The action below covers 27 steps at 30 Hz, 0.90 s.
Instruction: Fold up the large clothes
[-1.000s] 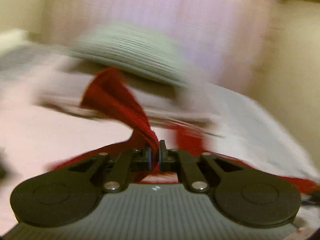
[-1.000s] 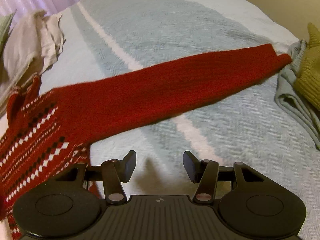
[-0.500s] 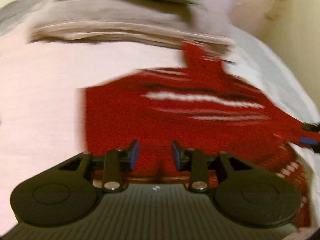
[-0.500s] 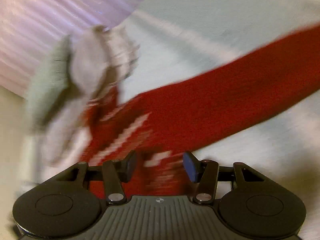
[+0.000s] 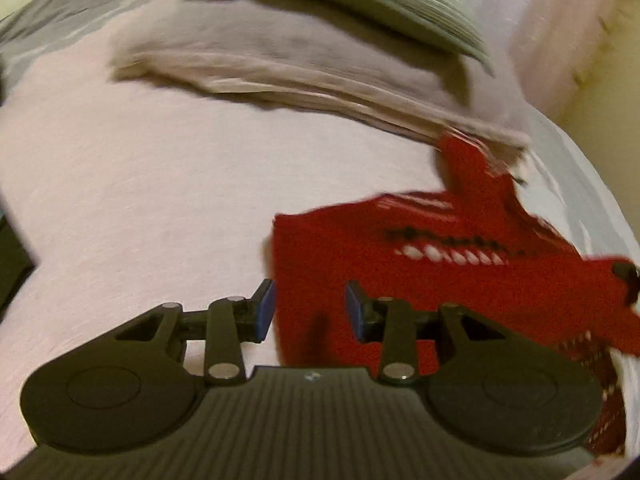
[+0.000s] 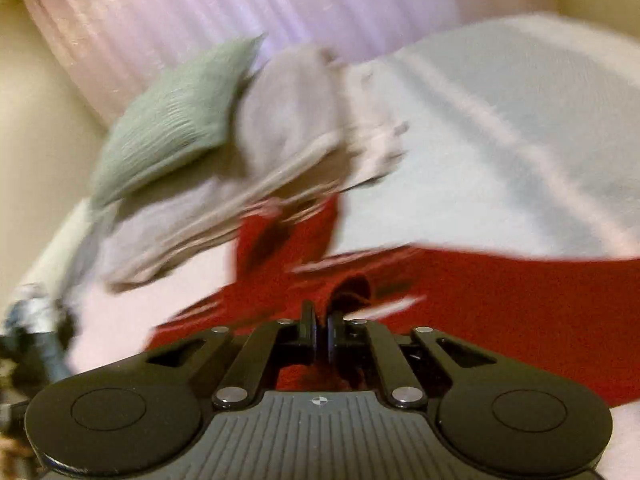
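The right gripper (image 6: 320, 326) pinches the red knitted sweater (image 6: 500, 304) (mid-fold) on the bed; the left gripper (image 5: 310, 312) gapes, needing a hem.

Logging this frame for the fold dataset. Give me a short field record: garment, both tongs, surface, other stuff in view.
garment: red patterned sweater, lying on the bed, one sleeve stretched out to the right in the right wrist view
left tongs: open, fingers either side of the sweater's edge, not closed on it
right tongs: shut on a bunched fold of the sweater
surface: bed with a pale bedspread
other items: stack of beige folded clothes beyond the sweater; grey-green ribbed pillow behind it
image quality: motion blur in both views
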Motion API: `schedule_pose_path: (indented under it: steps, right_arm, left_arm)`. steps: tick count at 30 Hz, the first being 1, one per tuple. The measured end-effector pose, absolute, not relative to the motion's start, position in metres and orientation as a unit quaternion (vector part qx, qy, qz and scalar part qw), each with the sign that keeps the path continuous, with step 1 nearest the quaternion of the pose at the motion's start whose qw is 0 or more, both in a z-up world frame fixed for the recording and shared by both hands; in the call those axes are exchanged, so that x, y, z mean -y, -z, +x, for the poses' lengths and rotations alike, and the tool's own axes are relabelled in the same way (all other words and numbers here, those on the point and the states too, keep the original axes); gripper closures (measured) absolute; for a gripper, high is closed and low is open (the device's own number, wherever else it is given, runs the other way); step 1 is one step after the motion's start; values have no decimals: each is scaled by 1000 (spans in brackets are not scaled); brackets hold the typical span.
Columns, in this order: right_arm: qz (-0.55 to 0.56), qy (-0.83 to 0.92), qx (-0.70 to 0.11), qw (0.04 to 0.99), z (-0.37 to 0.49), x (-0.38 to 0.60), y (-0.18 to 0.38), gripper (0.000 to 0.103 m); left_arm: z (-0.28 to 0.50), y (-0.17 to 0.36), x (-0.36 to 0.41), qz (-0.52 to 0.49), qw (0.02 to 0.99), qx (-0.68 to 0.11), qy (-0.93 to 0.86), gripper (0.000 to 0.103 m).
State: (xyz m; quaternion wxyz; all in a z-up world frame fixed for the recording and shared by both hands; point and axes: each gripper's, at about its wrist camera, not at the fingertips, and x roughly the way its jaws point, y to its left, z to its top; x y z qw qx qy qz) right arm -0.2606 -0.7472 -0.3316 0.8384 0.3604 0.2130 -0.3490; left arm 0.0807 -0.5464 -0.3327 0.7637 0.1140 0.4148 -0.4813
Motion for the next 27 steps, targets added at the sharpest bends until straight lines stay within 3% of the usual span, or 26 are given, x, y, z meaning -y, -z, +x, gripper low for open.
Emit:
schedule_pose_path:
  steps: [9,11,12,13,16,22,27]
  right_arm:
    - [377,409,-303,773,-292,768,388,101]
    - [359,436,-327,758,-294,770,386,90]
    - [350,459,-326,749,-301,767,382,73]
    - [339,483,-321,741,-309,764,379,64]
    - [336,526,-360,694,-346,771,387,64]
    - [484,579,-201,625,-512,783,367,62]
    - [533,618,-80,572,-608,795,399,63]
  left_arm:
    - [46,350,589,167,736,-388,529,72]
    - [42,354,597,193,736,-386,522,72]
    - [42,359,601,214,735,-389,513,72]
    - [43,368,606,238,733,-396,499,72]
    - [51,379,607,261,739,-424,454,71]
    - [72,355,572,212,774,-449,393,70]
    - [73,355,552,155,789,-485,344,64]
